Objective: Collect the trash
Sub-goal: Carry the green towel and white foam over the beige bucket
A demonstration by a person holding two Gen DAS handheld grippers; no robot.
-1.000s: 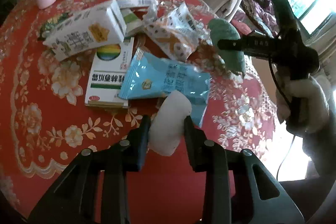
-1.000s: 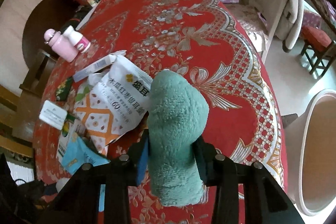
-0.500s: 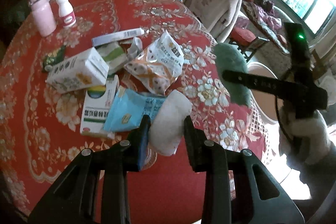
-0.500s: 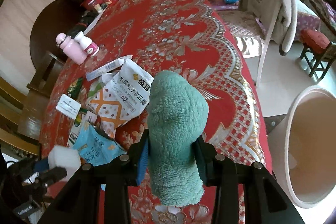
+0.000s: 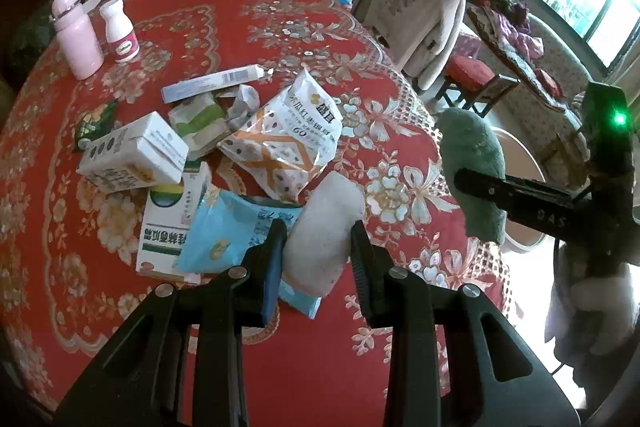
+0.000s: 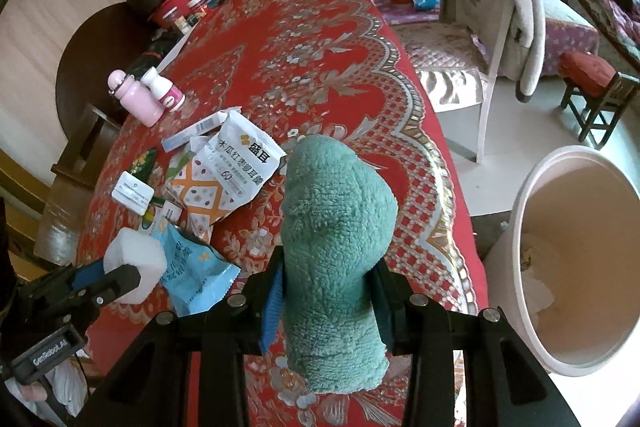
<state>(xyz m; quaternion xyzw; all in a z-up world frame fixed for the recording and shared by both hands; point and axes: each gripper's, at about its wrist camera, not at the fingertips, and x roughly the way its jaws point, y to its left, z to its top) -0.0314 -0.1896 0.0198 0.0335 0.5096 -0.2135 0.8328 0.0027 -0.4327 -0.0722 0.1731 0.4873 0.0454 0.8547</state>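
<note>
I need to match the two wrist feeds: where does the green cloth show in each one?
Left wrist: green cloth at right of middle, clamped in the right gripper past the table's edge.
Right wrist: green cloth fills the lower middle, between that gripper's own fingers.
Shared landmark: the orange-and-white snack bag on the red tablecloth.

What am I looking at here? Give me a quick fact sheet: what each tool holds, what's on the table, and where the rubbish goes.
Left gripper: fingers shut on a white sponge
Right gripper: fingers shut on a green fuzzy cloth
Table: red floral tablecloth
Litter on table: orange-and-white snack bag, blue wrapper, white carton
Also on table: pink bottle, small white bottle
Bin: pale, on the floor beside the table, some paper inside
</note>
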